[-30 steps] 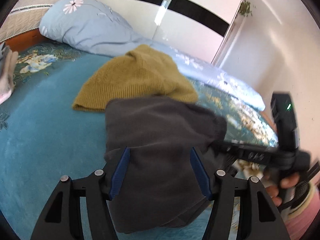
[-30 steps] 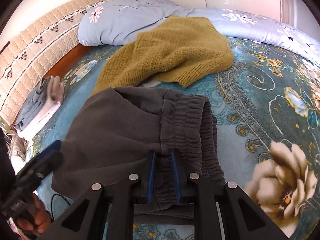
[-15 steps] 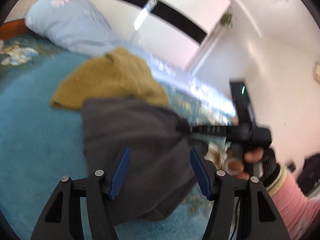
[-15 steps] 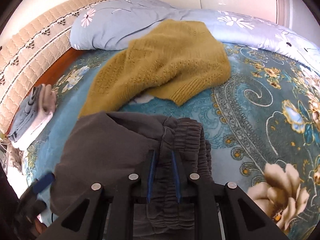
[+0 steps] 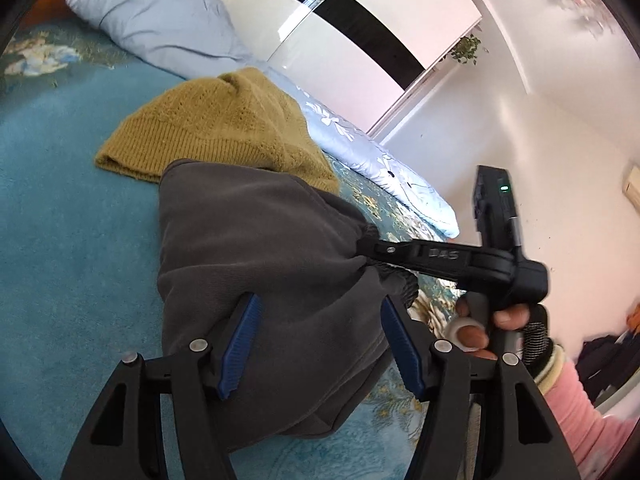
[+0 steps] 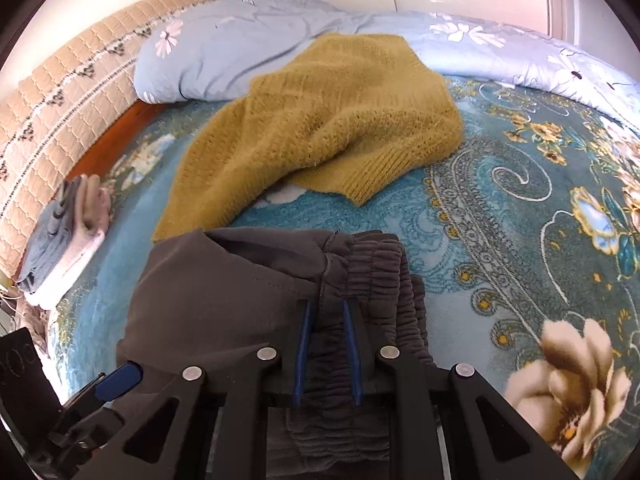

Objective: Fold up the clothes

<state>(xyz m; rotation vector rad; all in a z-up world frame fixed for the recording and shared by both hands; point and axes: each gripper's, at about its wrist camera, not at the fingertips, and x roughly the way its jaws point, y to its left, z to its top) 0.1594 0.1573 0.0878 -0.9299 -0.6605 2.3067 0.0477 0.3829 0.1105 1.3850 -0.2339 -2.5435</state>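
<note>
Grey sweatpants [image 6: 240, 292] are sitting folded into a chunky bundle on the teal floral bedspread [image 6: 500, 208], just in front of the mustard knit sweater [image 6: 328, 120], with the elastic waistband [image 6: 380, 280] on my right side.

What changed over the last second: my right gripper [image 6: 326, 356] was pinching the waistband tight, and now its jaws are opening. The fabric is between the blue pads, and they look to be touching it even so, so I'd say it's only just letting go. My left gripper [image 5: 320, 344] is parted wide with the grey bundle lying between the fingers, and the pads don't seem to press on it. It also tipped upward a fair bit, so the left view now catches more wall and wardrobe [image 5: 360, 28].

My read: this fold is basically done and I'm releasing the pants where they lie. There's already a small folded stack [image 6: 64, 240] by the headboard, so I guess the sweater is next.
</note>
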